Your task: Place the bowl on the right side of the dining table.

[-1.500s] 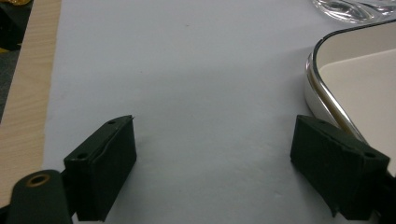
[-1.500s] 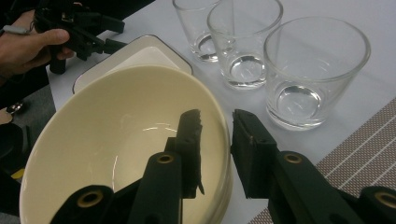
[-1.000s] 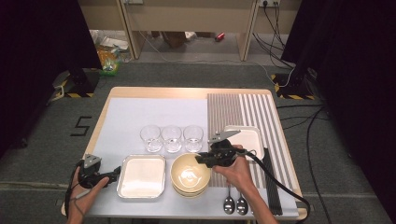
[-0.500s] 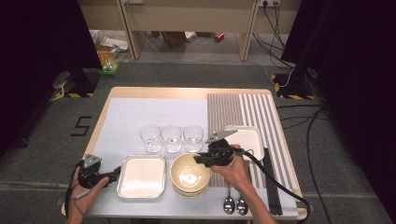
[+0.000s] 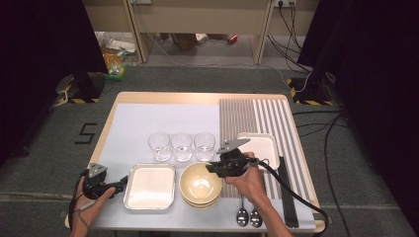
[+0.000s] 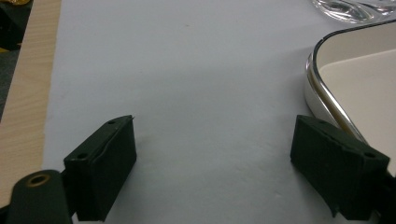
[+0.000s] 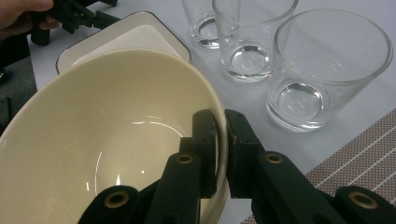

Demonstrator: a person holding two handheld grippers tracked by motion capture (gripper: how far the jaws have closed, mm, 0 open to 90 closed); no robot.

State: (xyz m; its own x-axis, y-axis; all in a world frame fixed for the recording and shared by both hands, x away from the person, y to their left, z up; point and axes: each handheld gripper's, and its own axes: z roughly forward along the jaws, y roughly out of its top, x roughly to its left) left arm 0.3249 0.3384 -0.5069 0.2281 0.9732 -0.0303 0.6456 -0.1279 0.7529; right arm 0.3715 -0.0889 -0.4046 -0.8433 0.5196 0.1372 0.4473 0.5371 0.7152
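i see a wooden desk [image 5: 163, 98] under a pale sheet [image 5: 148, 123], with a striped mat [image 5: 257, 118] on its far right side. around it lie grey carpet, cables and dark curtains. the cream bowl [image 5: 200, 183], top of a stack, sits at the near edge, and everything else places off it. my right claw [image 7: 221, 140] is clamped on its right rim, one jaw inside, one outside. three glasses [image 5: 181, 145] stand just behind the bowl; a steel tray [image 5: 149, 186] lies just to its left. my left claw [image 6: 212, 158] rests left of that tray, jaws spread wide over bare sheet. two spoons [image 5: 248, 216] lie near the bowl's right, handles hidden under my forearm. a second tray [image 5: 264, 148] behind is partly covered by the right claw.
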